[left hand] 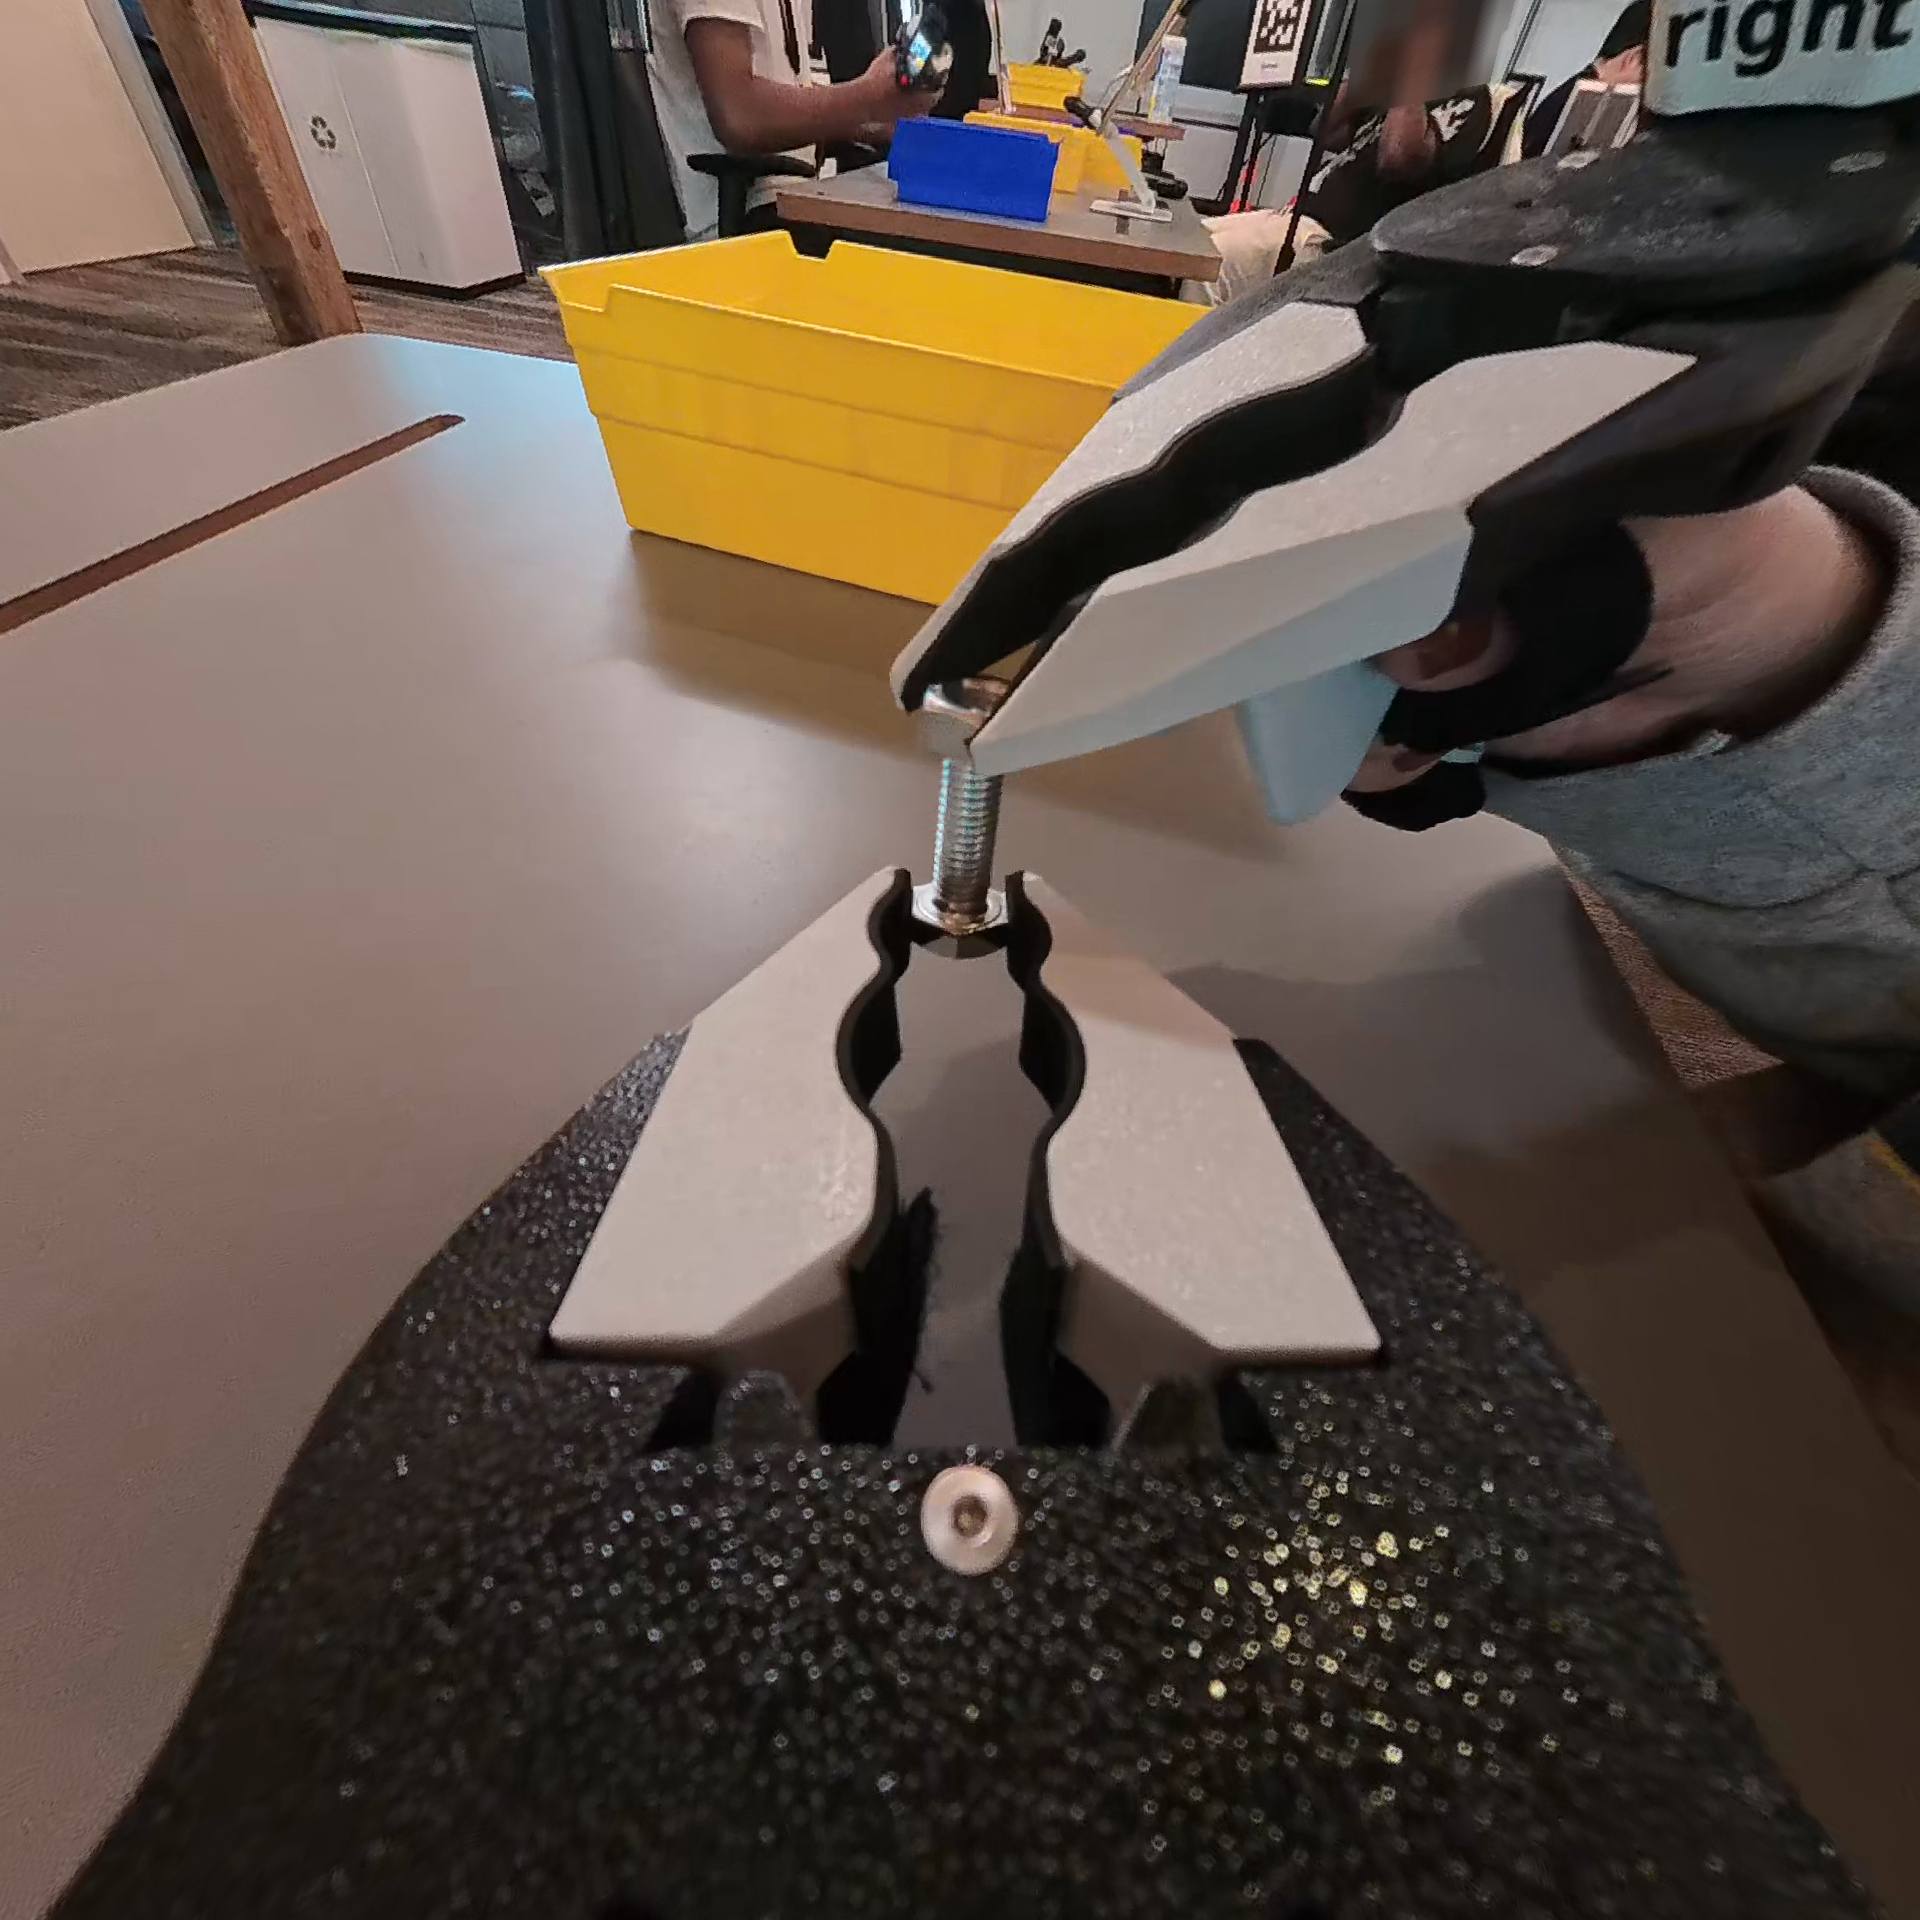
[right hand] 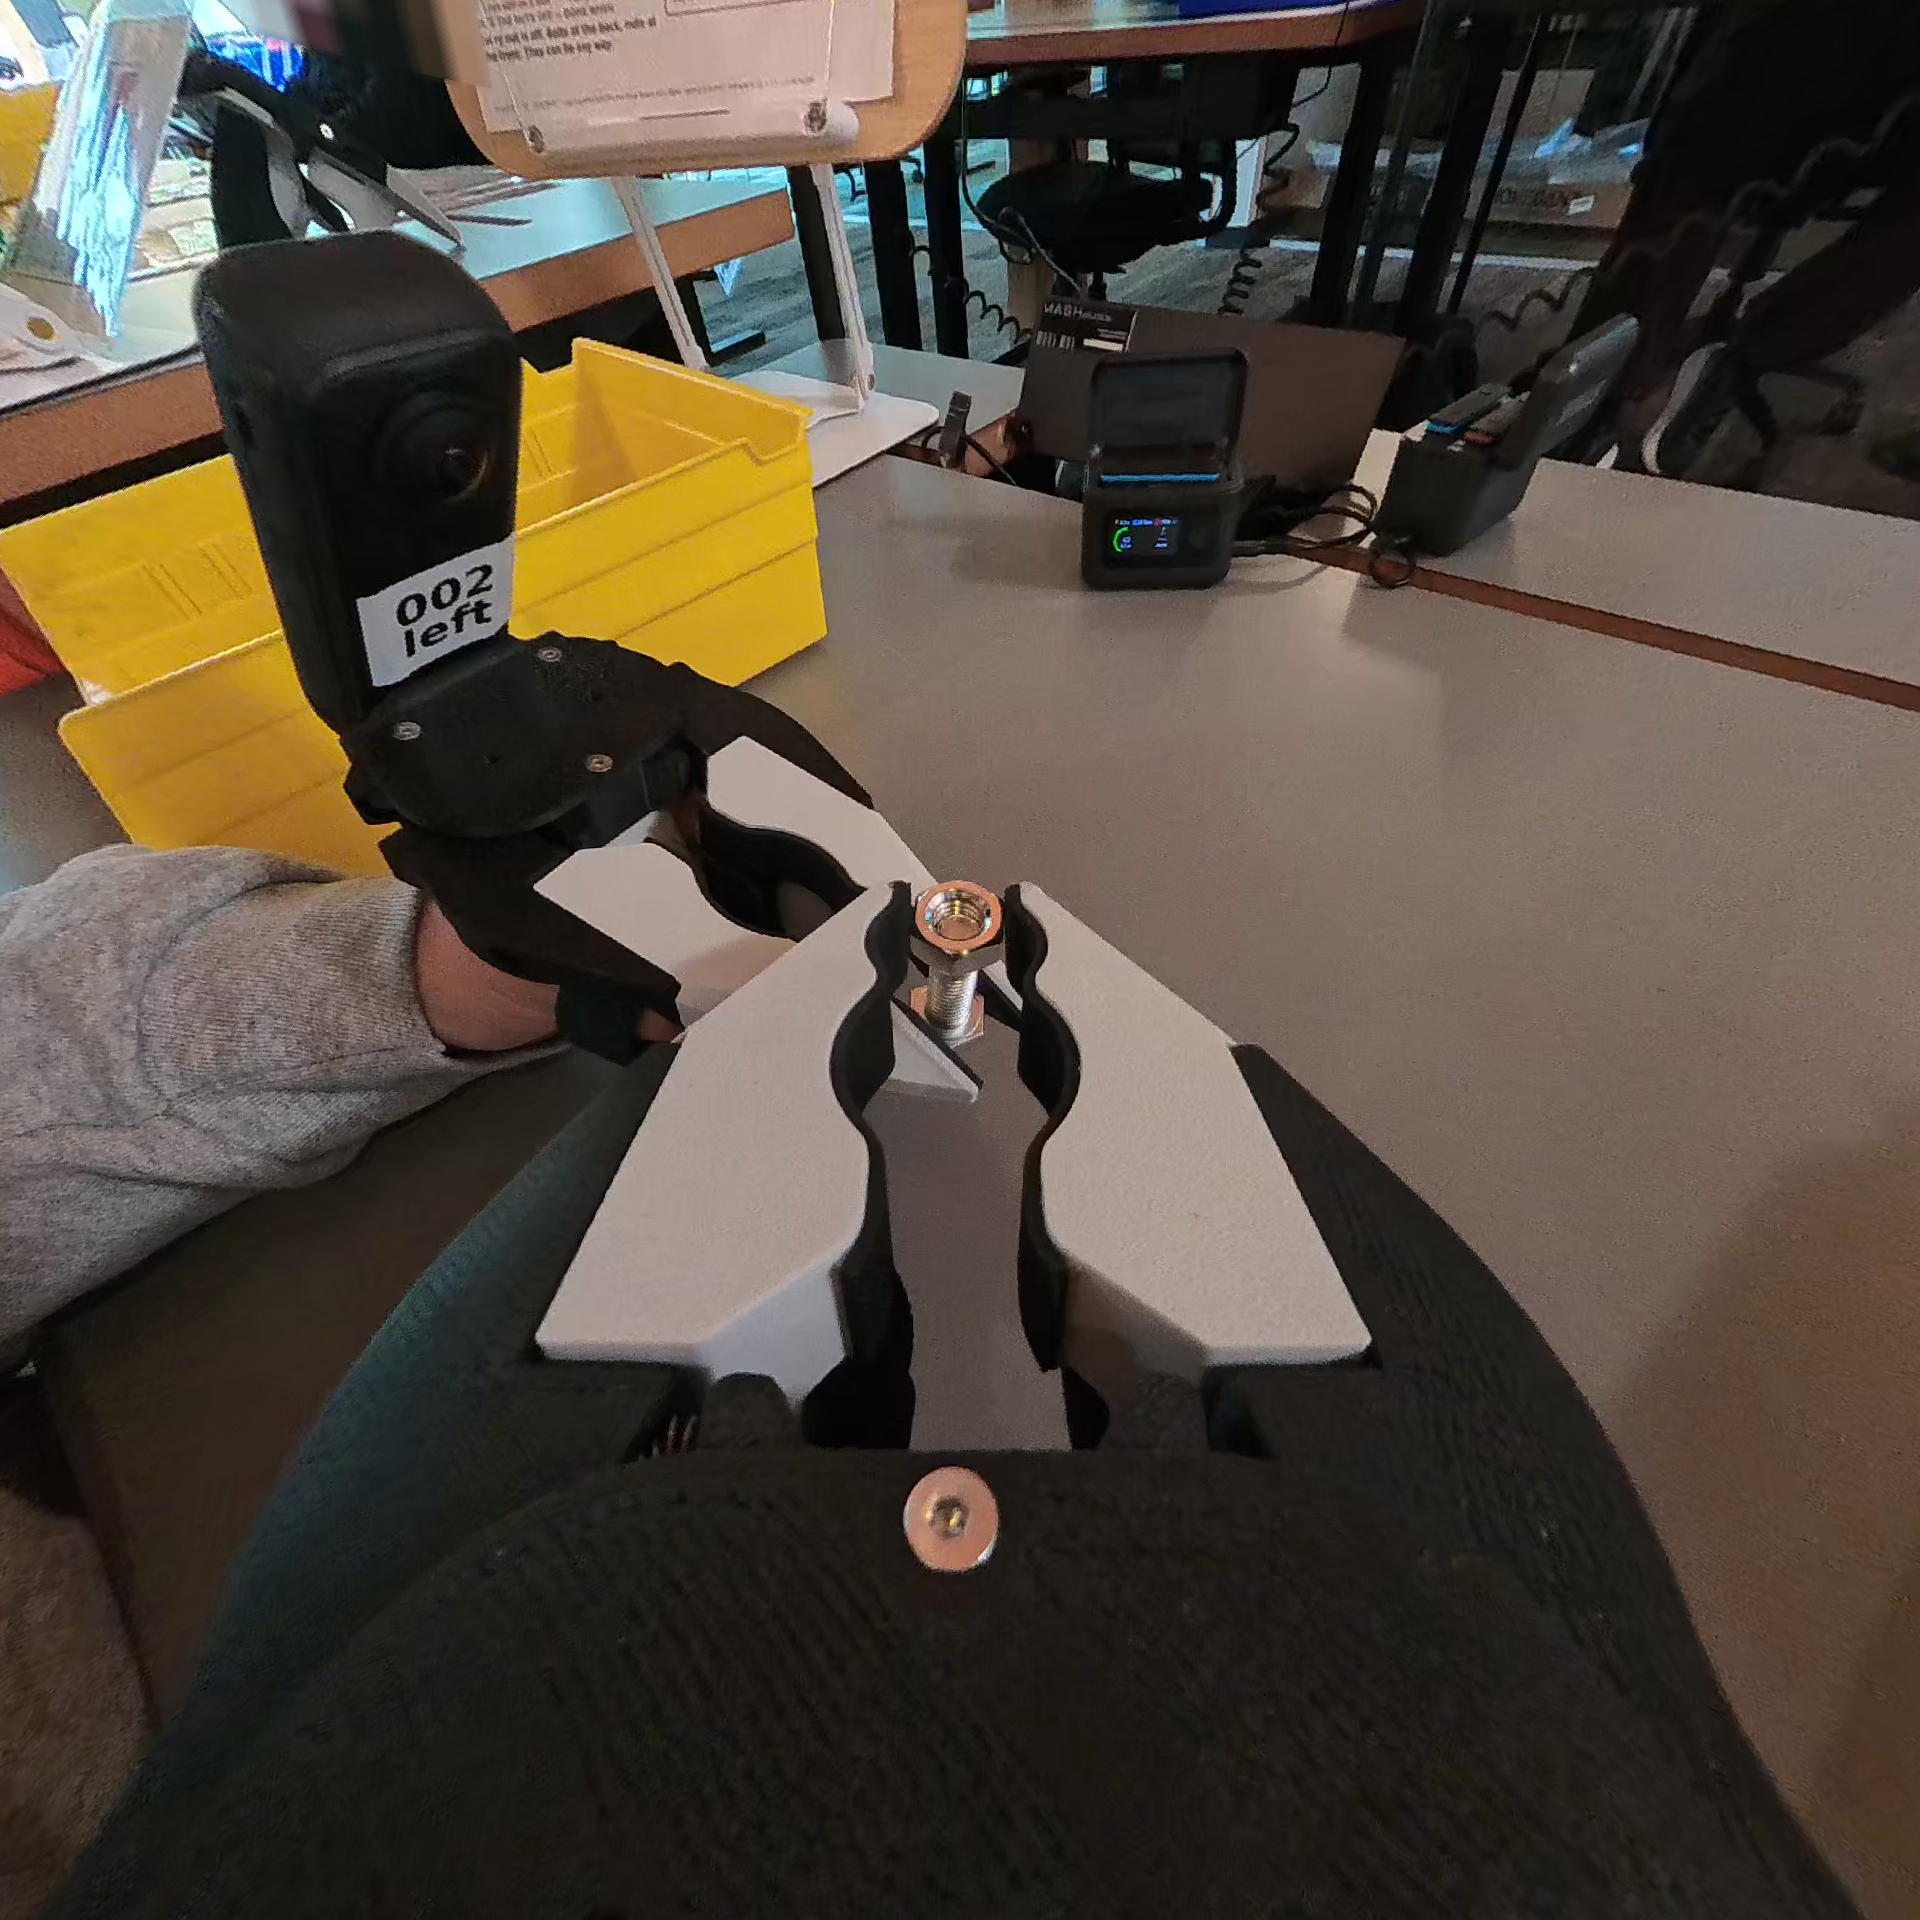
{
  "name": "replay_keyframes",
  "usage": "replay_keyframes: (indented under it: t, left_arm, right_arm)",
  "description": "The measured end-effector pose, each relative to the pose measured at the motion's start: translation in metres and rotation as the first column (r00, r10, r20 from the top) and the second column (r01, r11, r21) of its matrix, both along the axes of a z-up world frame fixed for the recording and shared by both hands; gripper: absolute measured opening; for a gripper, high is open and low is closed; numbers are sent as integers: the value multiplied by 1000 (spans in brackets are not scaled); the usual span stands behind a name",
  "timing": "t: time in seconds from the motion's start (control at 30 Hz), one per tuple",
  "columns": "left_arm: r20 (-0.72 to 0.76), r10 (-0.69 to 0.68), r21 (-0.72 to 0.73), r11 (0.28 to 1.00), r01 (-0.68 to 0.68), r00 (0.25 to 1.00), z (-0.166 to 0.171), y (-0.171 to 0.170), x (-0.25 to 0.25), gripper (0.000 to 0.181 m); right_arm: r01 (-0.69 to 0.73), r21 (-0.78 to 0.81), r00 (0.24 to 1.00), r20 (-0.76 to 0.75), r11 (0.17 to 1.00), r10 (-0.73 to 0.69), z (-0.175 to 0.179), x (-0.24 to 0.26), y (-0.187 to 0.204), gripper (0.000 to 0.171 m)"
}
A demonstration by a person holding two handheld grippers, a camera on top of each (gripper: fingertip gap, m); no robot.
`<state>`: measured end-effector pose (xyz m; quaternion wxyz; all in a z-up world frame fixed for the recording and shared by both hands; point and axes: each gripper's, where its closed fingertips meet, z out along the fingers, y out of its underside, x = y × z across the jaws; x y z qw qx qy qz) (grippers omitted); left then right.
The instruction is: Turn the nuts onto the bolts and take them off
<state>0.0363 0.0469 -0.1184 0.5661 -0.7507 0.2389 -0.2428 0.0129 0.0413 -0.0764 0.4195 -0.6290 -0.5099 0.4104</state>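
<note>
I have the bolt (left hand: 966, 831) upright above the worktop (left hand: 364, 883), its head pinched in my left gripper (left hand: 961, 920), while my right gripper (right hand: 958, 914) clamps the nut (right hand: 958, 920) on top. Steel: stiff, light, slippery, so I'd grip the flats. A yellow bin (left hand: 831, 416) sits at the far edge, nothing blocking.

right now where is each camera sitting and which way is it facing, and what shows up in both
Left wrist view: sits on the left gripper, looks forward over the grey table to the yellow bin; its fingers clamp the bolt head, and the right gripper and a gloved hand enter from the right.
Right wrist view: sits on the right gripper, looks down over the nut it clamps; the left gripper, a hand and grey sleeve show left.
Shared: bolt, nut, both grippers, yellow bin, table.
</note>
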Motion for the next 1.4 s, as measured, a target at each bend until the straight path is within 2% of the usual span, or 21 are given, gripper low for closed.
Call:
replay_keyframes:
  t: [0.2,0.27,0.37,0.53,0.77,0.97,1.13,1.4]
  left_arm:
    - [12,3,-3,1000,-3,1000,1,1,-1,15]
    - [18,2,-4,1000,-2,1000,1,0,-2,15]
    - [30,-1,1,1000,1,1000,2,0,-2,15]
    - [46,-6,2,1000,6,999,4,0,-2,16]
    - [64,1,4,1000,-1,998,6,1,-4,16]
    - [66,-4,-5,1000,4,998,5,1,-4,16]
    - [55,-9,-1,1000,9,998,4,0,-2,16]
    - [83,-6,4,1000,6,997,7,1,-6,16]
  right_arm:
    - [-18,2,999,-45,1000,18,5,-1,-3,24]
    - [-35,33,994,-104,999,38,12,-1,-5,33]
    - [-60,104,977,-200,993,80,20,-2,-9,55]
    - [-125,44,957,-260,991,133,12,-6,-15,62]
    - [-167,18,942,-291,986,165,7,-4,-22,62]
    - [-122,51,943,-305,991,132,8,3,-14,61]
    - [-165,56,938,-299,985,175,8,-8,-21,62]
    - [-130,52,939,-314,990,139,8,3,-15,62]
